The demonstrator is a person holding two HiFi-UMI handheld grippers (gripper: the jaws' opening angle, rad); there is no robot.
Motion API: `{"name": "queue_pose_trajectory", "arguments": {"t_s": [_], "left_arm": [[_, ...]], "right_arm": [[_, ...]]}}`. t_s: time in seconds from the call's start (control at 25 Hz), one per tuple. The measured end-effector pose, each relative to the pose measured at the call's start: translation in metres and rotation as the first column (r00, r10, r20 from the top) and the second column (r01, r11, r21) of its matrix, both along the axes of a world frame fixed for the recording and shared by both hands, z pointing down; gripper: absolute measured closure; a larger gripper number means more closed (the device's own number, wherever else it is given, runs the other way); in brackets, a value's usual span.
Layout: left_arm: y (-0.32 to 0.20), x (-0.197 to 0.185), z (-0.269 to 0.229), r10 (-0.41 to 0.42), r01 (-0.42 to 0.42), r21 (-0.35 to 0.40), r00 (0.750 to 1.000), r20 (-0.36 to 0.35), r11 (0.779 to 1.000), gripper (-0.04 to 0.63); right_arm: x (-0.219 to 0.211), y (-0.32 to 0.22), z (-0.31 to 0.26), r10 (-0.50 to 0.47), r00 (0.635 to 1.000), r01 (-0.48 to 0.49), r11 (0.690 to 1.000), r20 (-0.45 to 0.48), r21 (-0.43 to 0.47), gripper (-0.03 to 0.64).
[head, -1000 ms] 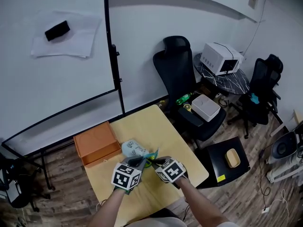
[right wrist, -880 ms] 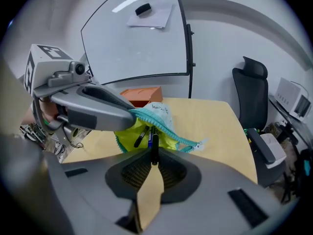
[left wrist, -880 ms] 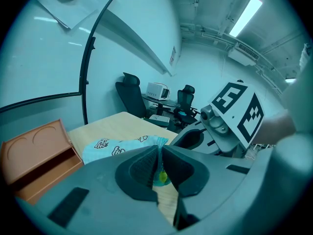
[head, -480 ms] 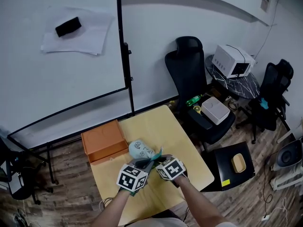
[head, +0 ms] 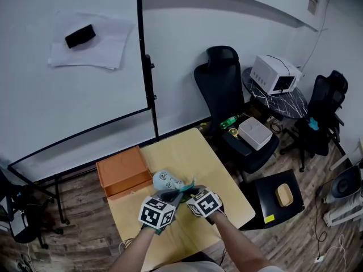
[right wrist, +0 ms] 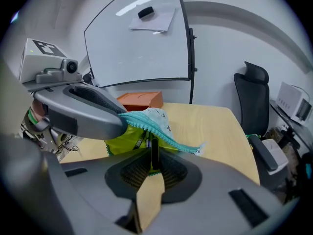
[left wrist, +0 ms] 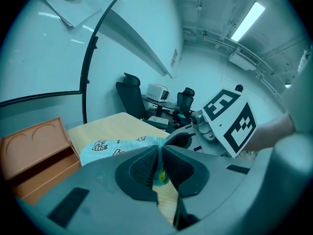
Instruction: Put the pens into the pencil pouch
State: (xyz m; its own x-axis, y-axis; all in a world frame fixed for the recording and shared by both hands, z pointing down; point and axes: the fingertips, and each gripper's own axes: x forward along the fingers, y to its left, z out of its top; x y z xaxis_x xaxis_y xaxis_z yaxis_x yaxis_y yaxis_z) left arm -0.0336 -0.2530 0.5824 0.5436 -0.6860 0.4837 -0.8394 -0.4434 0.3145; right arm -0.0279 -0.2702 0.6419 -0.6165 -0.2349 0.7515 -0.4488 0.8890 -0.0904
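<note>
A big whiteboard (head: 74,89) stood behind the table (head: 193,149). A black chair (head: 218,89) stood near the table's far corner. An orange box (head: 120,171) sat at the table's left edge. Just beside it lay the blue pouch (head: 165,180), its mouth open and its green inside showing. The left gripper (left wrist: 160,166) was pressed tight on the pouch's top edge and held that edge up. The right gripper (right wrist: 153,164) was just beside it. It pinched a dark pen (right wrist: 154,151) that pointed at the pouch's mouth. Another pen (right wrist: 140,140) lay inside the pouch.
</note>
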Motion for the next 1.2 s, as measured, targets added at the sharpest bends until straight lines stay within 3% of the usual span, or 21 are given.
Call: {"name": "queue_pose_trajectory", "arguments": {"t_s": [0.36, 0.68, 0.96, 1.2], "left_arm": [[-0.003, -0.011, -0.002, -0.030, 0.030, 0.008, 0.999, -0.021, 1.000, 0.561], [-0.003, -0.010, -0.004, -0.036, 0.036, 0.012, 0.999, -0.028, 0.999, 0.561], [0.000, -0.005, -0.002, -0.052, 0.052, 0.019, 0.998, -0.021, 0.998, 0.561], [0.003, 0.006, 0.010, -0.037, 0.037, -0.002, 0.999, -0.013, 0.999, 0.561]], "right_arm": [[0.008, 0.003, -0.041, 0.036, 0.992, -0.045, 0.996, 0.123, 0.073, 0.465], [0.054, 0.001, -0.089, 0.130, 0.969, -0.167, 0.971, 0.209, 0.169, 0.456], [0.091, -0.001, -0.119, 0.226, 0.922, -0.310, 0.918, 0.315, 0.247, 0.465], [0.105, 0.003, -0.117, 0.257, 0.915, -0.339, 0.908, 0.312, 0.245, 0.471]]}}
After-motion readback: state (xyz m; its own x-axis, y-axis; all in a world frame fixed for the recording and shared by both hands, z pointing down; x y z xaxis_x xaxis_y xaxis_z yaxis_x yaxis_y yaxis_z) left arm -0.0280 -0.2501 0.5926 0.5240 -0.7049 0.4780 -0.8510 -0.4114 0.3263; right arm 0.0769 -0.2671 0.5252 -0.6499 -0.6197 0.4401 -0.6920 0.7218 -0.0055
